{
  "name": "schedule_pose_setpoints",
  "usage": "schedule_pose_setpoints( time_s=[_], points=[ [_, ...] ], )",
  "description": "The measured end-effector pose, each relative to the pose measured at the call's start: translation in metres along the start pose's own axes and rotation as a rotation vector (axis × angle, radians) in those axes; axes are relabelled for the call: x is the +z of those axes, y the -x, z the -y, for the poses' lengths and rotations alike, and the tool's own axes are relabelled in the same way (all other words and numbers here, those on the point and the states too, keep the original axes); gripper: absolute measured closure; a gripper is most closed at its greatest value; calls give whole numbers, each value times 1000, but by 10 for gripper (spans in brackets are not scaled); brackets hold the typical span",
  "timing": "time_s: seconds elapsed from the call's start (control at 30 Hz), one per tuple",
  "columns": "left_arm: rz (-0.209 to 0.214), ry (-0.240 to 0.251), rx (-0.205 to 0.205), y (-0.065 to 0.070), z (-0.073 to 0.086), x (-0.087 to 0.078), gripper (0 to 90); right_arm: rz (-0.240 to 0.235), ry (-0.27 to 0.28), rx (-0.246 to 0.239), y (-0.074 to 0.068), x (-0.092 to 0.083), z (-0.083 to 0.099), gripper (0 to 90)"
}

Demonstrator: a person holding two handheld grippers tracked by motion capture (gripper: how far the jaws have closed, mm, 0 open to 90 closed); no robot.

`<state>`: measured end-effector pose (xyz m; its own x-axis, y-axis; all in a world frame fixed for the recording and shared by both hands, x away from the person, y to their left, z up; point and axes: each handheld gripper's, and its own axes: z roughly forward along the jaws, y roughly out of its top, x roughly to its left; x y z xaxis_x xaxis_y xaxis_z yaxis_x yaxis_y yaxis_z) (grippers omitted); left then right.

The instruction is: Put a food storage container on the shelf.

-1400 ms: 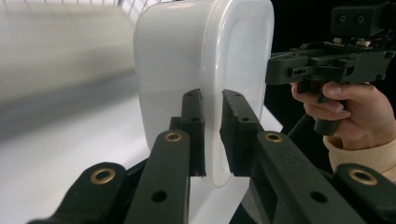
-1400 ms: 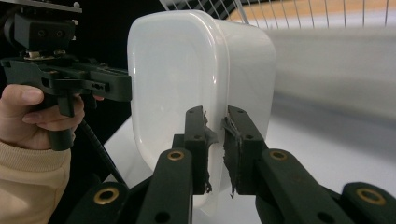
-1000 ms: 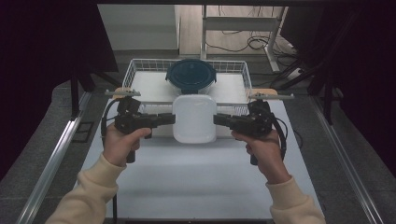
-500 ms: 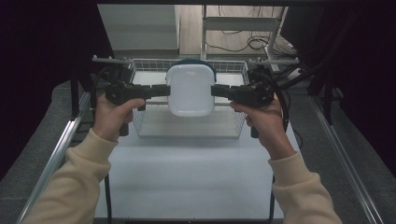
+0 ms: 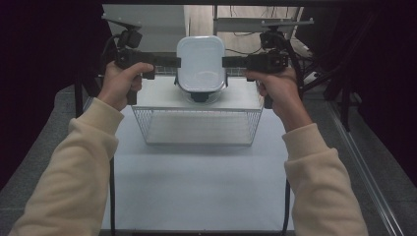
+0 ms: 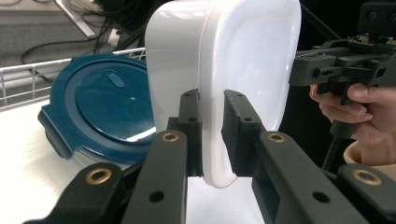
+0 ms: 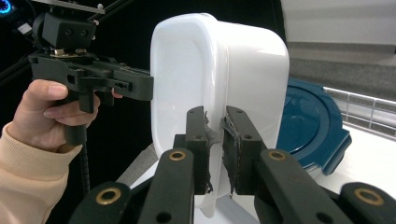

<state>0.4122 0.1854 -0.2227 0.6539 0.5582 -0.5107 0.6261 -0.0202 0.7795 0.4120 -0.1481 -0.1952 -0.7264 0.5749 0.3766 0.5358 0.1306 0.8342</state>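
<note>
1. High view: left gripper (image 5: 178, 62) and right gripper (image 5: 224, 62) pinch opposite side rims of the white container (image 5: 200, 60), which hangs between their tips with its underside facing the camera. One second ago it sat low over the table in front of the wire basket (image 5: 196, 127); half a second ago it was level with the basket's near wall. It is now lifted above the basket's far end, both hands raised and pushed forward.
2. High view: beneath the container, a sliver of the blue lid (image 5: 199, 97) peeks out below its lower edge. Earlier the whole lid showed in the basket beyond the container.
3. Left gripper view: left gripper (image 6: 212, 135) has narrow jaws clamped on the thin rim of the white container (image 6: 243, 60), one pad on each face. The blue lid (image 6: 100, 109) lies behind and left of the jaws. The right hand (image 6: 348, 105) and its gripper grip the far rim, ahead and right.
4. Right gripper view: right gripper (image 7: 215, 147) clamps the near rim of the white container (image 7: 210, 70) with narrow jaws. The blue lid (image 7: 310, 126) sits right of the jaws, and the left hand (image 7: 51, 114) holds its gripper at the far rim, upper left.
</note>
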Motion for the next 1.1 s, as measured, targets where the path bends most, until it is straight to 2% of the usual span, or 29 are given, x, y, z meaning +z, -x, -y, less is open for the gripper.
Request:
schedule_pose_setpoints(
  time_s=[0.23,0.33,0.5,0.6,0.73,0.83,0.93,1.03,1.1],
  points=[
    [-5,-19,-57,-25,-6,9,786,-10,-24,59,19,20,-5,804],
    [-22,-26,-84,-34,-7,13,785,-8,-42,94,28,31,-5,802],
    [19,-6,-145,-46,-12,16,792,-18,-37,150,44,41,-9,786],
    [42,2,-204,-54,-16,21,787,-19,-34,210,54,47,-12,767],
    [44,19,-278,-64,-20,29,763,-13,-33,316,71,56,-16,744],
    [52,27,-318,-72,-21,33,751,-20,-18,359,77,61,-16,742],
    [47,40,-332,-76,-20,35,745,-30,-9,403,83,65,-15,739],
    [49,39,-335,-79,-19,37,730,-34,-7,421,86,67,-14,733],
    [33,30,-337,-80,-18,39,712,-26,-8,428,86,68,-13,724]
  ],
)
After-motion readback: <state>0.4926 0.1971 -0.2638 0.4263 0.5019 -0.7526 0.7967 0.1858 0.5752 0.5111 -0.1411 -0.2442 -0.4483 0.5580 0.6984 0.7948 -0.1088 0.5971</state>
